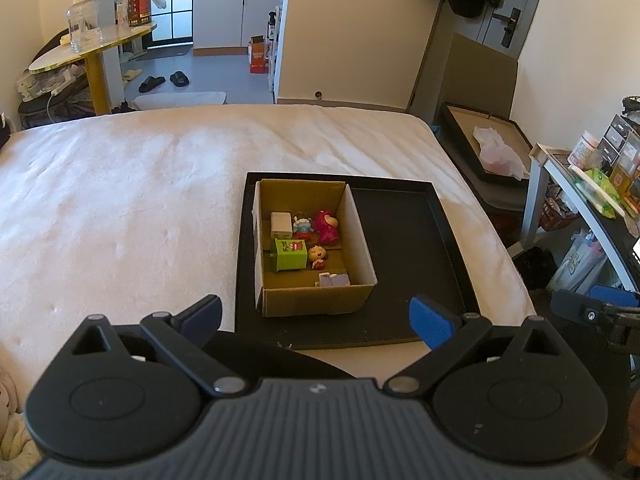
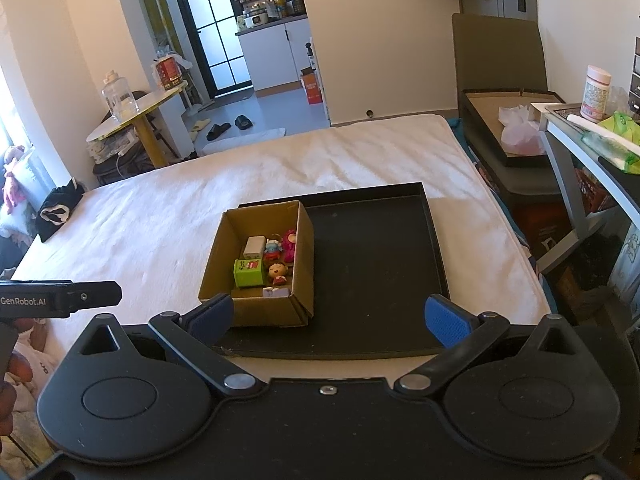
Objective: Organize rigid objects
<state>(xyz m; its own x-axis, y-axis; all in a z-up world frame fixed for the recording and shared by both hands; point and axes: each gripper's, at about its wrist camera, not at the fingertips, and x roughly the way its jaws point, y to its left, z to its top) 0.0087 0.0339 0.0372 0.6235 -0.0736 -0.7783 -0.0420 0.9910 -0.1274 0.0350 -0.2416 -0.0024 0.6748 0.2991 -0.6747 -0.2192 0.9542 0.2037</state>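
Both pairs of blue-padded fingers are spread wide with nothing between them. Beyond the left gripper (image 1: 316, 322), past its fingertips and roughly centred between them, a cardboard box (image 1: 316, 300) sits in the left half of a black tray (image 1: 412, 264) on a cream bedspread (image 1: 120, 208). The box's long axis runs away from the fingers, and its open top faces up. The right half of the tray, ahead of the right finger (image 1: 430, 322), is bare.

Inside the box, farthest from the fingers, a white block (image 1: 281, 225), a small blue-and-white figurine (image 1: 303, 227) and a magenta figurine (image 1: 327, 226) form a row; the magenta one lies flat, its length running away from the fingers, head at the far end. Nearer, a green printed cube (image 1: 290, 255) sits beside a brown-haired doll figurine (image 1: 318, 256). Nearest the fingers lies a small pale lilac piece (image 1: 334, 279), too small to identify with certainty.

From the right gripper (image 2: 328, 316), the same box (image 2: 256, 264) lies ahead of the left finger (image 2: 210, 316), its near corner just behind that fingertip, with the tray (image 2: 372, 272) filling the gap between the fingers. The other gripper's black body shows at the left edge.
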